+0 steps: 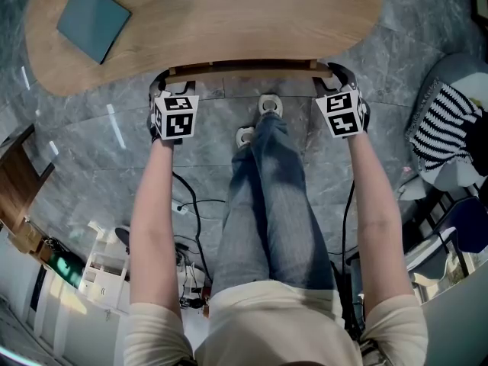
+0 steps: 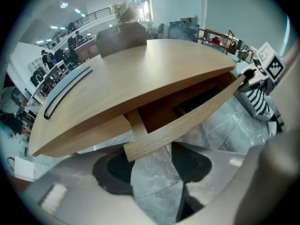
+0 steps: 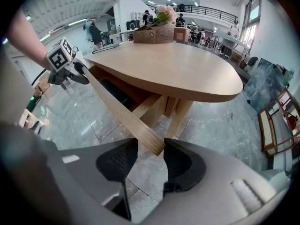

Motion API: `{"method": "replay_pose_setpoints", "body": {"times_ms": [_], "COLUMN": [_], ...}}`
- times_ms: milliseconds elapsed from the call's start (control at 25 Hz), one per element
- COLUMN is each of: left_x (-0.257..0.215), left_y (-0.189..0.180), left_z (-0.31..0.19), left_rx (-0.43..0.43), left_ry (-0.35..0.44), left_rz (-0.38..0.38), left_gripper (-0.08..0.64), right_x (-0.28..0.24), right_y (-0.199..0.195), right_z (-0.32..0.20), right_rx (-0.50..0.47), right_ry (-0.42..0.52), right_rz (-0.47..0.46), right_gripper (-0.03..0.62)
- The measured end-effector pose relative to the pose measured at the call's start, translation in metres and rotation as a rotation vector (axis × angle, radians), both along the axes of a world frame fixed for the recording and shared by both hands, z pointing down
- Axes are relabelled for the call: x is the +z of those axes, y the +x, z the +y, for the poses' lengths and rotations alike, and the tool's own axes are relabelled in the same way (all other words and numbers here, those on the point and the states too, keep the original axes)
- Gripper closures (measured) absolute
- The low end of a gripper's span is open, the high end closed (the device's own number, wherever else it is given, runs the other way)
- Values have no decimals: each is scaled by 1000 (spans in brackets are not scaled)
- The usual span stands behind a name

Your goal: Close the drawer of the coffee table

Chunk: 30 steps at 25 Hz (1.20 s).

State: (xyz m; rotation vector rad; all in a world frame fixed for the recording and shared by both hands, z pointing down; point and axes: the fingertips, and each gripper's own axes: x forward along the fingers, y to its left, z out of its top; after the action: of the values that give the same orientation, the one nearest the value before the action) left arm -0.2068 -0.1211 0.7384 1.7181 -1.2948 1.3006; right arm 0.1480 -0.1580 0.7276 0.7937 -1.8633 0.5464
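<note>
A: Drawer (image 1: pixel 242 69) is sticking half out under the tabletop (image 1: pixel 229 14). Claws?
B: Right claw (image 3: pixel 151 142) is clenching the front's end. Left claw (image 2: pixel 153 153) is looking released, straddling the other end. Should be pushing both ends evenly and level so it isn't jamming.

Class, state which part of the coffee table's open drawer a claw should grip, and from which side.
Grip the drawer front at one end, from above, with the jaws astride its thickness. It is a thin upright board standing clear of the tabletop.
</note>
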Motion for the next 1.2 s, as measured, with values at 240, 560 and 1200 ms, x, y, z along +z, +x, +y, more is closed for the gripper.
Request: {"method": "replay_pose_setpoints", "body": {"times_ms": [240,560,1200], "left_x": [-1,4,-3], "left_y": [-3,-5,-4], "left_z": [-15,-27,-45], "left_rx": [-128,-126,-211], "left_ry": [1,18,17], "left_rz": [56,42,67], "left_gripper": [314,316,318], "right_x": [0,1,-1], "right_y": [-3,-4,-5], "right_z": [-14,-28,-44], "right_rx": [6,8,18], "right_ry": [9,11,12], "right_rz": [-5,-9,-9], "right_gripper": [420,420,419]}}
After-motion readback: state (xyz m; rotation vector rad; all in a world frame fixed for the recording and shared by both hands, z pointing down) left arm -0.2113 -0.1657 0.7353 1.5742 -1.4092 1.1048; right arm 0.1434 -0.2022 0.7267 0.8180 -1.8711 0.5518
